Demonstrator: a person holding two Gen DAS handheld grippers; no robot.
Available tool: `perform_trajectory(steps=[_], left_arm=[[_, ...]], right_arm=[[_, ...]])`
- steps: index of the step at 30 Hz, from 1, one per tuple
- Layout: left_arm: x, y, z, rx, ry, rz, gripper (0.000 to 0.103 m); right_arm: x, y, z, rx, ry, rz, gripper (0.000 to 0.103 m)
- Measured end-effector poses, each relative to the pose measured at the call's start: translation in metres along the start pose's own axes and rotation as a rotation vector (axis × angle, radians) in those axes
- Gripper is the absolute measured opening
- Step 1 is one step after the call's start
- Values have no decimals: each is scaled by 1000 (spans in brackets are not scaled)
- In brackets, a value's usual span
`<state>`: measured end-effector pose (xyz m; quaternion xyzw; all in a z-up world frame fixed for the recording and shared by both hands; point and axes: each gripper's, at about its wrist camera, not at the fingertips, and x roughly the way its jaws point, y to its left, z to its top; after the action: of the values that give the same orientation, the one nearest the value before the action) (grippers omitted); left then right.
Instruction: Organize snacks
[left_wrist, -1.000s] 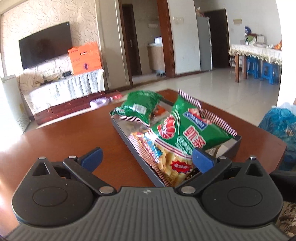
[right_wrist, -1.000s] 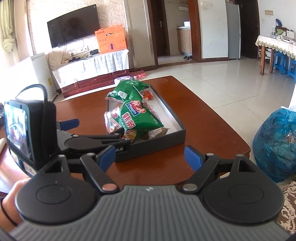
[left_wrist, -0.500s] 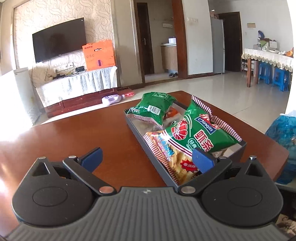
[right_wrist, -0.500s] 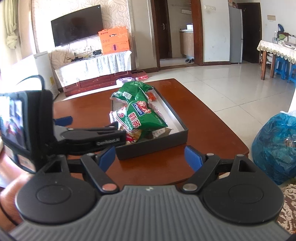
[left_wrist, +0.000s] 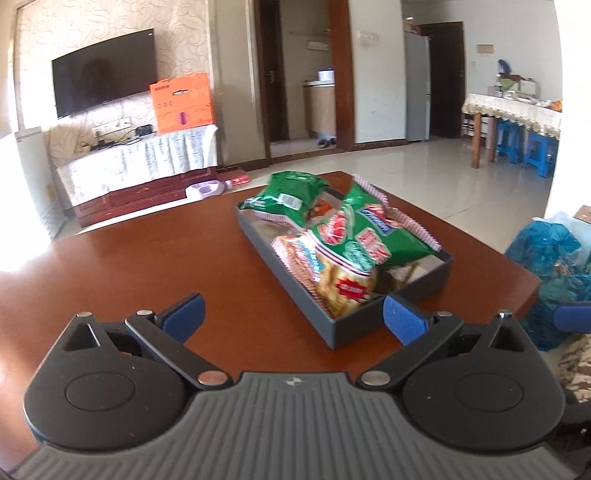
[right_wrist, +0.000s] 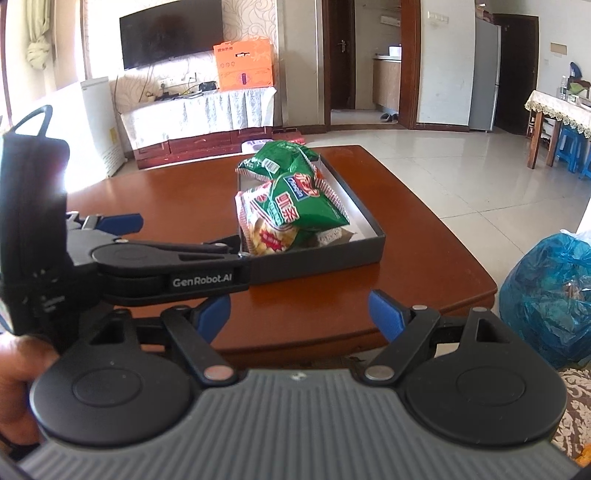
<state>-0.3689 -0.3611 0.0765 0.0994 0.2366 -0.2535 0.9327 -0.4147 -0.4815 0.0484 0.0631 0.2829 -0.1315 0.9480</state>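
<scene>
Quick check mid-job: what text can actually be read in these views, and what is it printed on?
"GenRobot.AI": side of the left gripper.
"Oinain", roughly: blue label on the near green snack bag; its Chinese characters are too blurred to read.
Orange box: print too small.
Far green bag: label unreadable.

you're in living room, pale tiled floor (right_wrist: 461, 177), patterned wallpaper. dark tv (right_wrist: 171, 35) on wall over low cabinet with white lace cloth (right_wrist: 199, 112), orange box (right_wrist: 244, 64) on top. dark wood door frames, open doorway (left_wrist: 303, 74) to small side room. grey fridge (right_wrist: 484, 74) by far door. dining table with lace cloth (left_wrist: 511, 110), blue stools (left_wrist: 524, 146) under it. strong sunlight glare from your left.
</scene>
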Motion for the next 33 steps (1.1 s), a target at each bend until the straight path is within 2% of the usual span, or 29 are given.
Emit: perform_trajectory(steps=[7,12,33], left_arm=[[1,-13,-6,-17,49,-71,103],[-1,-23,-10,41,38,-50,103],[1,-25,-12,75,34,-30,103]], right_arm=[[-8,-11,-8,2,17,-21,83],[-6,-17,-15,5,35,-26,83],[-1,-26,-19,18,53,-44,84]])
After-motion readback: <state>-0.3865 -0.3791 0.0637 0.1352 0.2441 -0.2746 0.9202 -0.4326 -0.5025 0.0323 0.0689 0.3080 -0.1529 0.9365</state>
